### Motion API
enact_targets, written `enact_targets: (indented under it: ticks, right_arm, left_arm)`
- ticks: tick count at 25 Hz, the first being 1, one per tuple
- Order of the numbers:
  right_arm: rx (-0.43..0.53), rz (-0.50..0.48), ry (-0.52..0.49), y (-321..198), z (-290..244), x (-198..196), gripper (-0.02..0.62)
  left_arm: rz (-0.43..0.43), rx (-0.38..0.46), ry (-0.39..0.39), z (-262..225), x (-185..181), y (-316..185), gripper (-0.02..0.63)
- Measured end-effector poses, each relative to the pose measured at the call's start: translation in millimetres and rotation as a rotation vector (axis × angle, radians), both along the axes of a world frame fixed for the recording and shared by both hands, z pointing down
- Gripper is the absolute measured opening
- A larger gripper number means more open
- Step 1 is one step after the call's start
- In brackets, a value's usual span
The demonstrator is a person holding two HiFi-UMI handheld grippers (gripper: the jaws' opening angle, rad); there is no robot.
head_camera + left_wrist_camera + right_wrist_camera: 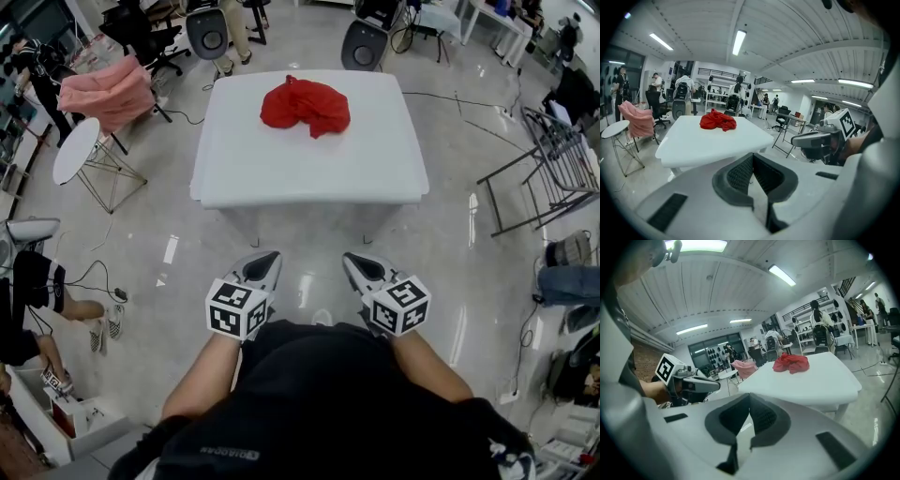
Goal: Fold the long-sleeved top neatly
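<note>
The left tongs (265, 261) and the right tongs (355, 261) are both closed tight with nothing between their jaws. They are held side by side above the glossy floor (150, 202), close to the person's body and short of the white surface (309, 169). The red long-sleeved top (306, 105) lies crumpled in a heap on the far half of that surface, well apart from both tongs.
</note>
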State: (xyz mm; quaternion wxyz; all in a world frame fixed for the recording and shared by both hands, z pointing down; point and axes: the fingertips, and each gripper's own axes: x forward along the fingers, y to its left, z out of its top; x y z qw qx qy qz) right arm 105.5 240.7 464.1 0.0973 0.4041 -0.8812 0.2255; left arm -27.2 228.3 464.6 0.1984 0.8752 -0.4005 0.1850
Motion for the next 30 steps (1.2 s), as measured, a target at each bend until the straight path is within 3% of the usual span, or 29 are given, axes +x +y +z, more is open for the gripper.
enact_targets:
  ticks: [19, 30]
  right_arm:
    - [-0.065, -0.017, -0.005, -51.2, 28.3, 19.6, 0.005]
    - [-0.065, 0.021, 0.038, -142.1, 26.1, 15.2, 0.005]
  left_arm:
    - [-0.012, -0.057, -0.023, 27.9, 17.3, -49.7, 0.005]
    - [0.017, -0.036, -0.01, 18.9, 5.5, -152.8, 0.005]
